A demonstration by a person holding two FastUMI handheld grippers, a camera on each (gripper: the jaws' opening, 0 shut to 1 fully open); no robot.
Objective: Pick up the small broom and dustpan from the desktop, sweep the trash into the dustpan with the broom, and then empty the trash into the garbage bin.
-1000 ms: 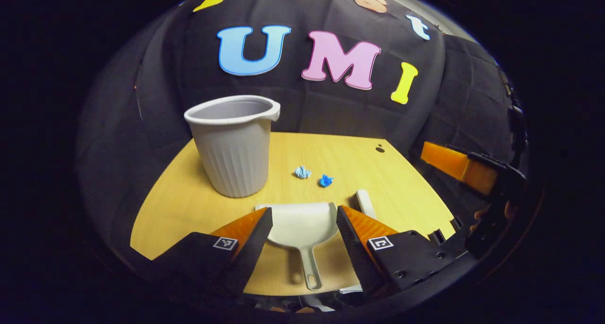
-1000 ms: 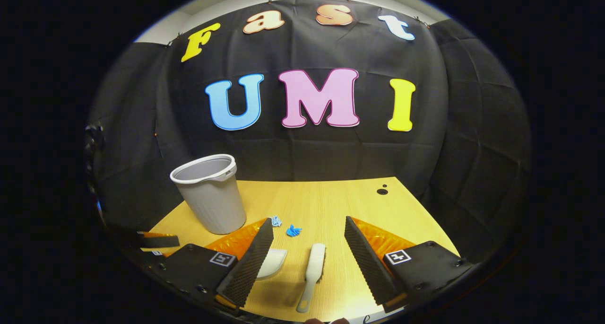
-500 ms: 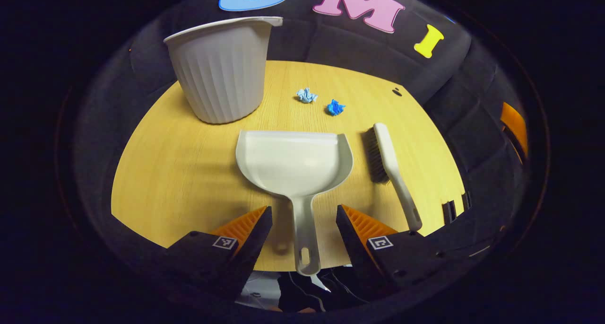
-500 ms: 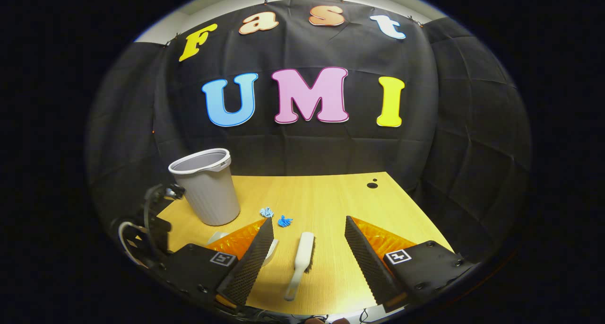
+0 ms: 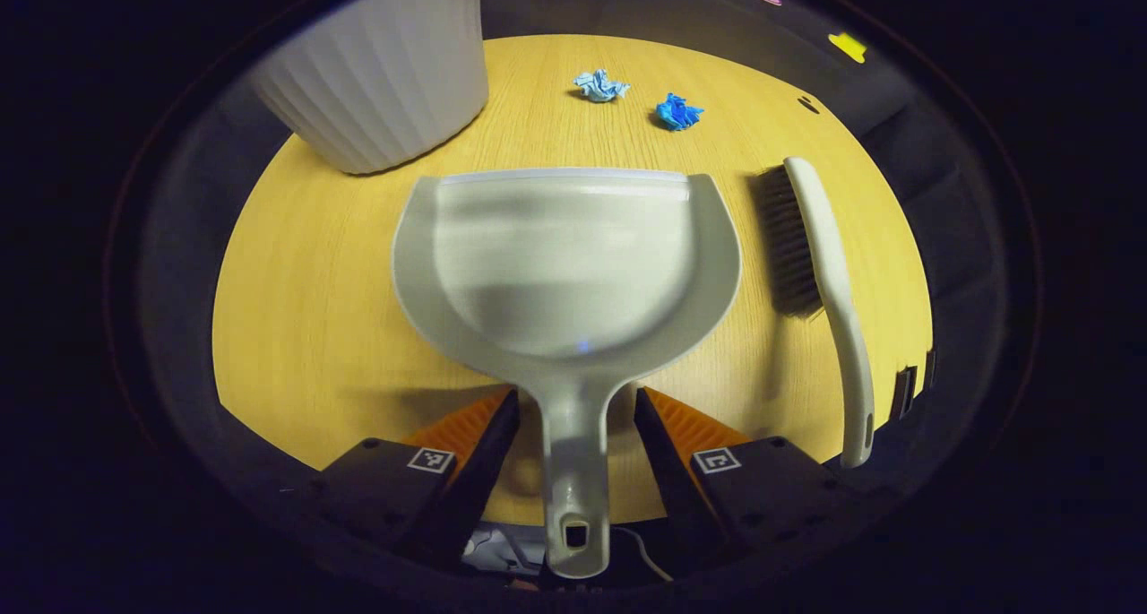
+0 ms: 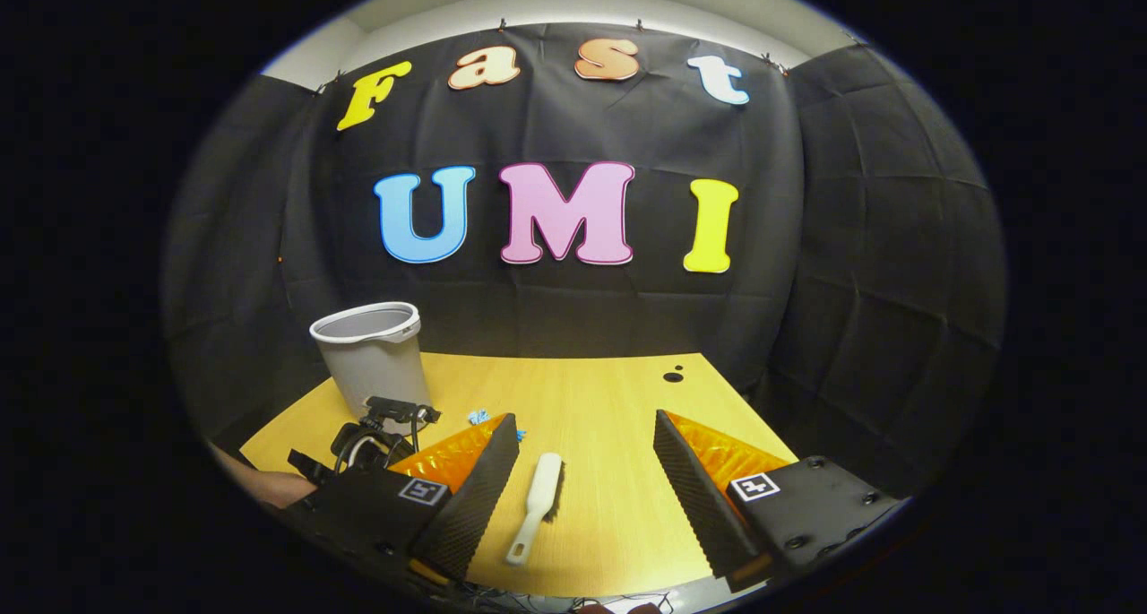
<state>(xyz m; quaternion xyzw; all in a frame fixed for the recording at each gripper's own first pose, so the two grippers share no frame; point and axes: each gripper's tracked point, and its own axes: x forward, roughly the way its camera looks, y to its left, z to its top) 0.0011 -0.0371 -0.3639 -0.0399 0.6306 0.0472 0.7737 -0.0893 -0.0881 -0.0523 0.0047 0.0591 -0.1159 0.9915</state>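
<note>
A: Where's the grey plastic dustpan (image 5: 566, 260)?
B: Flat on the table (image 5: 314, 273); its handle lies between the spread left gripper (image 5: 573, 417) fingers. Close squarely mid-handle.
A: The right gripper (image 6: 584, 471)?
B: Spread too, the white long-handled broom (image 6: 536, 517) just ahead.

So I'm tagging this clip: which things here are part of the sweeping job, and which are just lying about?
Job:
dustpan
broom
bin
pale blue scrap
dark blue scrap
left gripper
right gripper

Just there:
desk
desk hole
</note>
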